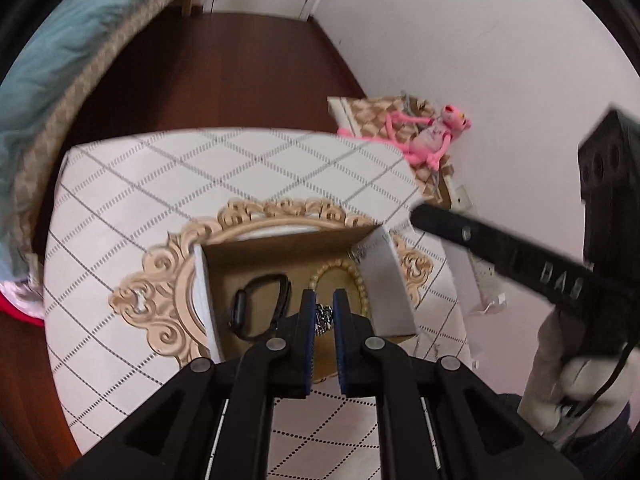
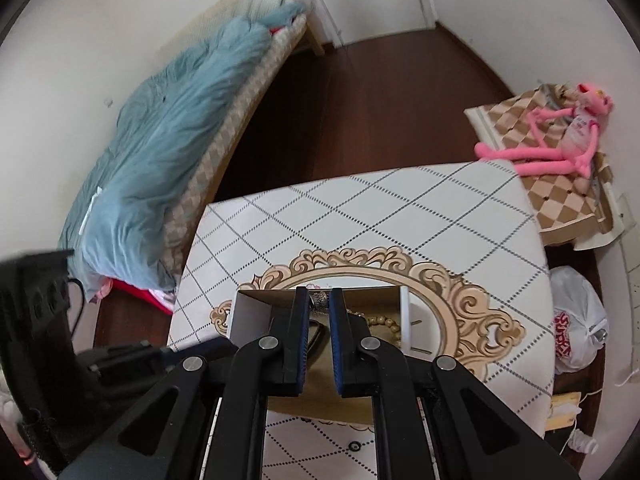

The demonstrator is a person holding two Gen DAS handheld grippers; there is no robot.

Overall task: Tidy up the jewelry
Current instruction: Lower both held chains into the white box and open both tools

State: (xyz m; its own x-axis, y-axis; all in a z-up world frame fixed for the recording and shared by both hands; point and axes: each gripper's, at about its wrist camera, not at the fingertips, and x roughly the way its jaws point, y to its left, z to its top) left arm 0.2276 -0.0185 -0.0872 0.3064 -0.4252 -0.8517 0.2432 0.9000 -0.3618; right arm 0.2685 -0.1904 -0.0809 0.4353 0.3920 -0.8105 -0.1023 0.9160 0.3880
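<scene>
An open cardboard box sits on a gold-framed mirror on the table. In the box lie a black smartwatch and a cream bead bracelet. My left gripper hovers over the box, shut on a small silver beaded piece. My right gripper is above the box's far wall, shut on a similar silver piece. Below it the watch strap and the beads show. The right gripper also appears blurred at the box's right corner.
The table wears a white cloth with a diamond grid. A bed with a blue blanket lies to the left. A pink plush toy rests on a checked board at the right. A white plastic bag sits beside the table.
</scene>
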